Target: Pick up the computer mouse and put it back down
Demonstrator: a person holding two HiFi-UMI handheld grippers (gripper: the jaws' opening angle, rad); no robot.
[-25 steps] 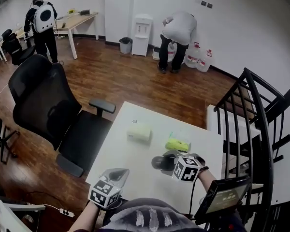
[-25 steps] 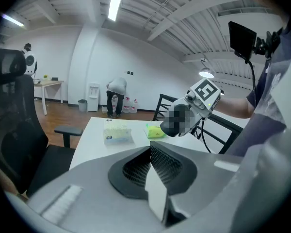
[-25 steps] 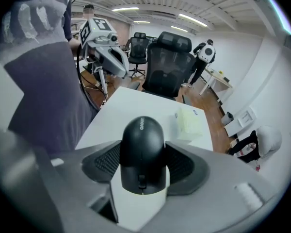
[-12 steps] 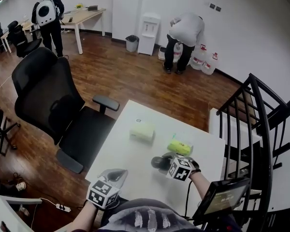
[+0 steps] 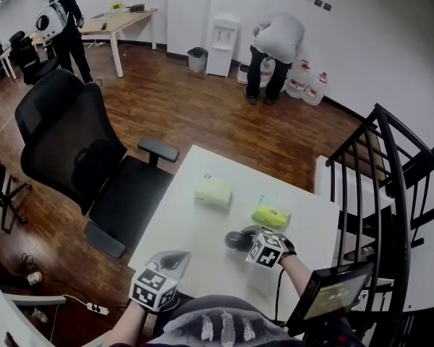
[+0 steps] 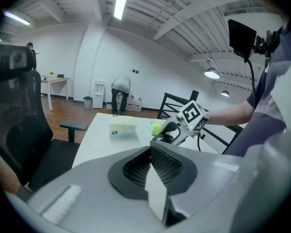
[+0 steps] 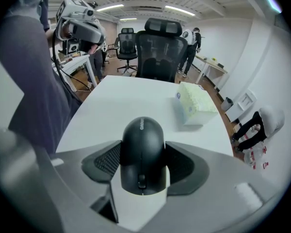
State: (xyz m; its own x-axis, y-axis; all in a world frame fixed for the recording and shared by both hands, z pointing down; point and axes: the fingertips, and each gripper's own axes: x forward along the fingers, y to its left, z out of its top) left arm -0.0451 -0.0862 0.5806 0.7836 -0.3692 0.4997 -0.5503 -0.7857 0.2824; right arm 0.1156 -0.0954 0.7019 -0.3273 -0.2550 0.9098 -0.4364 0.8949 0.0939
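A black computer mouse sits between the pads of my right gripper, which is shut on its two sides and points steeply down. In the head view the mouse is low over the white table, right of centre, with the right gripper over it. Whether the mouse touches the tabletop I cannot tell. The left gripper view shows the mouse too. My left gripper hovers at the near table edge, its pads together and nothing in them.
A pale green tissue box and a yellow-green packet lie on the far half of the table. A black office chair stands to the left, a black metal chair to the right. Two people stand far off.
My right gripper has sunk toward the tabletop with the mouse and drifted slightly left. The left gripper has stayed put.
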